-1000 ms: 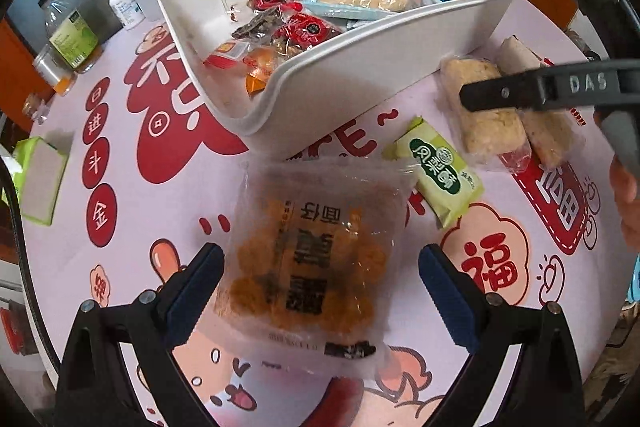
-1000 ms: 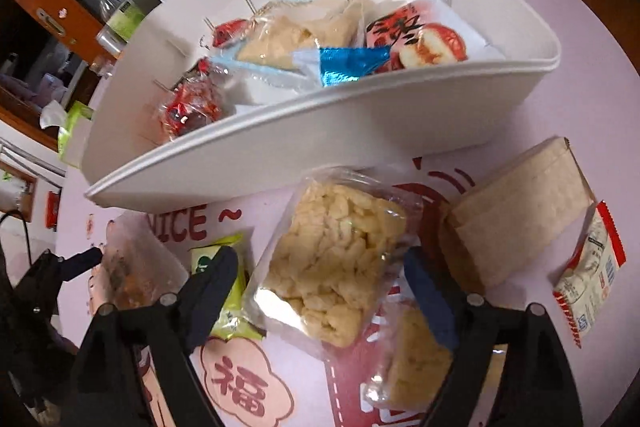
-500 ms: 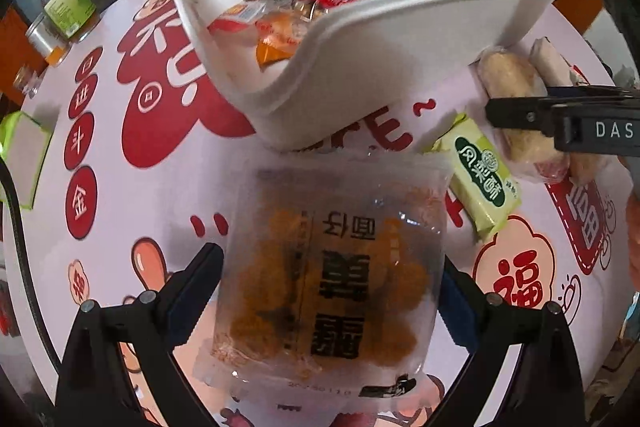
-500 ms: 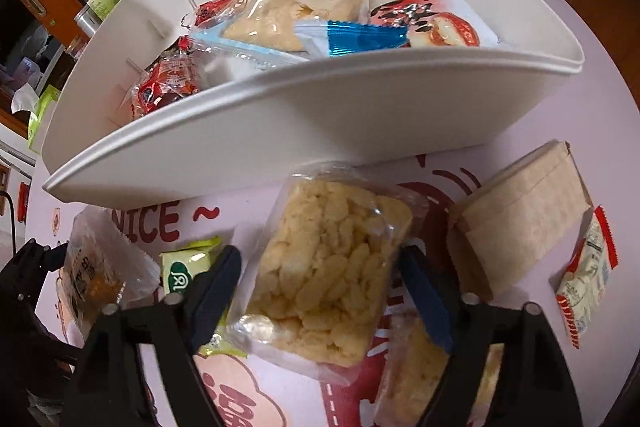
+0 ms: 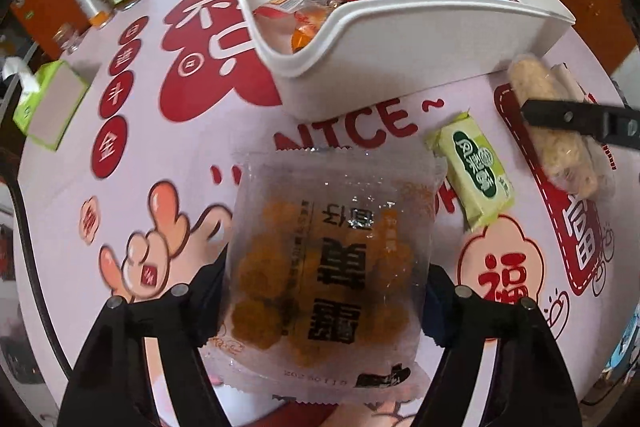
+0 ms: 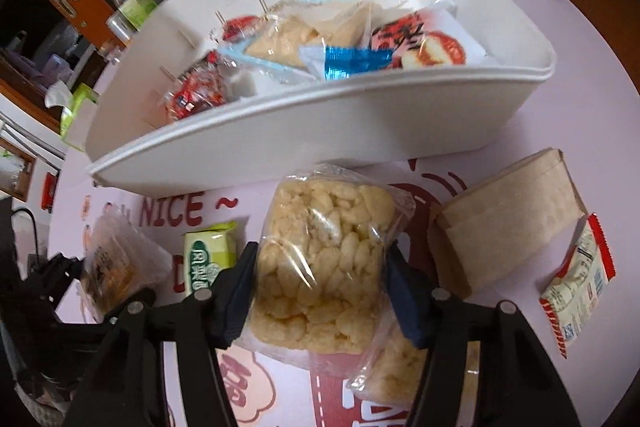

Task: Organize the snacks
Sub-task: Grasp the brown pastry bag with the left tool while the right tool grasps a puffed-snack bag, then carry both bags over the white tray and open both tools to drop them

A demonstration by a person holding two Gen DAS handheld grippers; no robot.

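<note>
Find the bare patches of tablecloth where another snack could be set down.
Most room: left of the white bin, between it and the tissue box. A smaller patch lies right of the bin, above the brown paper packet. Crowded: in front of the bin, around the green packet.

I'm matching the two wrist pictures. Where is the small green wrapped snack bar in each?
Left wrist: small green wrapped snack bar lies right of centre, on the tablecloth.
Right wrist: it lies lower left, beside the left finger.
Shared landmark: the white plastic bin, behind it in both.
</note>
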